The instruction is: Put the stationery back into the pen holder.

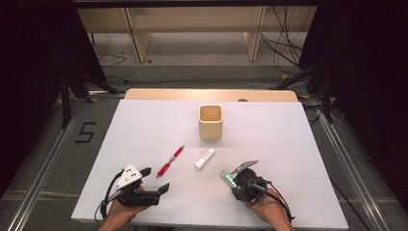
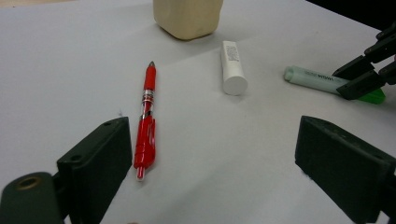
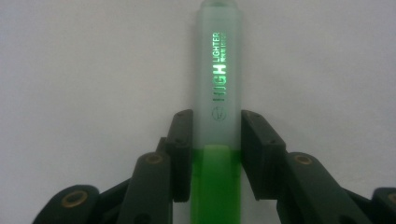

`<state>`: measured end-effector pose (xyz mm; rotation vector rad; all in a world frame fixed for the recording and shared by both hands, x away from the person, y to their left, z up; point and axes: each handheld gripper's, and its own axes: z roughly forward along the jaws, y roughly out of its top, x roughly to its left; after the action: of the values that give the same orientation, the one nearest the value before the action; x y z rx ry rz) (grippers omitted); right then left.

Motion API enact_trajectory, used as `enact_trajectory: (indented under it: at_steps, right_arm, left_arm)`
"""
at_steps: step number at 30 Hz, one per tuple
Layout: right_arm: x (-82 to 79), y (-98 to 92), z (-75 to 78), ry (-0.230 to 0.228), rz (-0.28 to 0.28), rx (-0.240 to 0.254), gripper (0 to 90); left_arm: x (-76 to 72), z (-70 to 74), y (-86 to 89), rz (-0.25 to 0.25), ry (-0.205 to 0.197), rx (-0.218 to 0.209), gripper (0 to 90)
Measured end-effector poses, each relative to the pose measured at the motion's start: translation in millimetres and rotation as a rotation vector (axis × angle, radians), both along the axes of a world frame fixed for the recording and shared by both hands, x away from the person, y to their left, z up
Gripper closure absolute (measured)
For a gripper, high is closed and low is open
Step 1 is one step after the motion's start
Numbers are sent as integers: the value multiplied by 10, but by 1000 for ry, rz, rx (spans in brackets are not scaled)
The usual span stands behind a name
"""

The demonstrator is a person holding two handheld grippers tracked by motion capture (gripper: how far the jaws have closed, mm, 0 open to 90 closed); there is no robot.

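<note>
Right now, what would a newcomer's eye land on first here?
The green highlighter at the near right of the white table, clamped between the jaws of the right hand-held gripper. Next, the red pen lying ahead of the open left hand-held gripper, and the beige cup standing farther back at centre.

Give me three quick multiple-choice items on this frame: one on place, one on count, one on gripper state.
1. Where does the red pen lie?
A. inside the cup
B. on the white board, ahead of the left gripper
C. between the right gripper's pads

2. How many loose items lie on the board besides the cup?
A. one
B. three
C. five

3. What is the right gripper doing?
A. closed on the green highlighter
B. open over the white tube
C. holding the cup

Answers:
1 B, the red pen lies flat before the left gripper.
2 B, pen, white tube, green highlighter.
3 A, right gripper pads press its sides.
</note>
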<state>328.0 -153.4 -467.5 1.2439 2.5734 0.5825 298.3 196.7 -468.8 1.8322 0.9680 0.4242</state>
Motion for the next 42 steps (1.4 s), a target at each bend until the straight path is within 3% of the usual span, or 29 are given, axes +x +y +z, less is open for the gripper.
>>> enact_trajectory:
  at_steps: [11,27,42]
  right_arm:
    - [-3,-3,5,-15,2,5,672]
    - [22,-102,84,-43,7,114,674]
    - [7,-170,195,-158,1,243,673]
  left_arm:
    - [3,-3,3,4,1,-4,104]
    - [5,-2,3,6,1,-2,105]
    - [7,-4,4,7,4,0,105]
